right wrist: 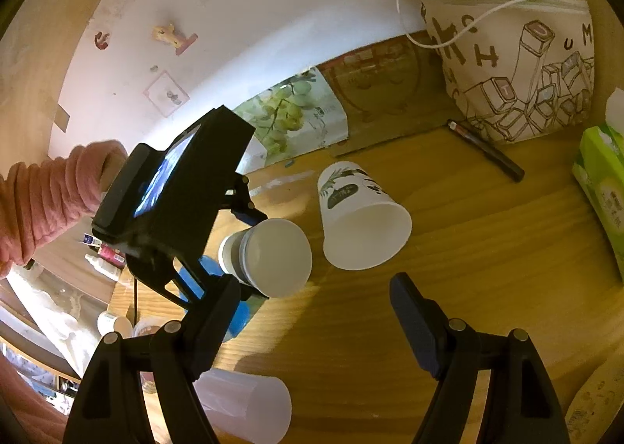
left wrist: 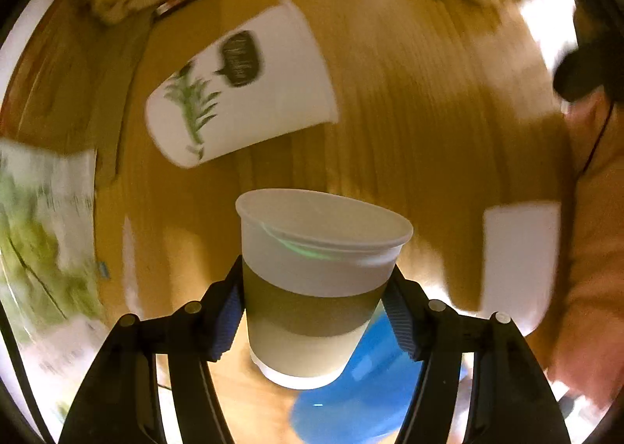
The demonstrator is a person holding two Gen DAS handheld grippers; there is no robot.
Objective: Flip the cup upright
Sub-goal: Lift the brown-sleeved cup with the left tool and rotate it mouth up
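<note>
My left gripper (left wrist: 314, 305) is shut on a translucent plastic cup (left wrist: 318, 284) and holds it above the wooden table (left wrist: 409, 112), mouth up and slightly tilted. In the right wrist view the same cup (right wrist: 269, 256) is held in the air with its mouth toward the camera. A white paper cup (left wrist: 241, 83) with a green leaf print lies on its side on the table; it also shows in the right wrist view (right wrist: 360, 215). My right gripper (right wrist: 312, 323) is open and empty, near that cup.
Another translucent cup (right wrist: 241, 409) lies on its side at the table's near edge. A printed fabric bag (right wrist: 514, 73), a dark pen (right wrist: 487, 151), a green tissue pack (right wrist: 602, 178) and a grape-print carton (right wrist: 296, 116) sit at the back. A blue object (left wrist: 362, 401) lies below the held cup.
</note>
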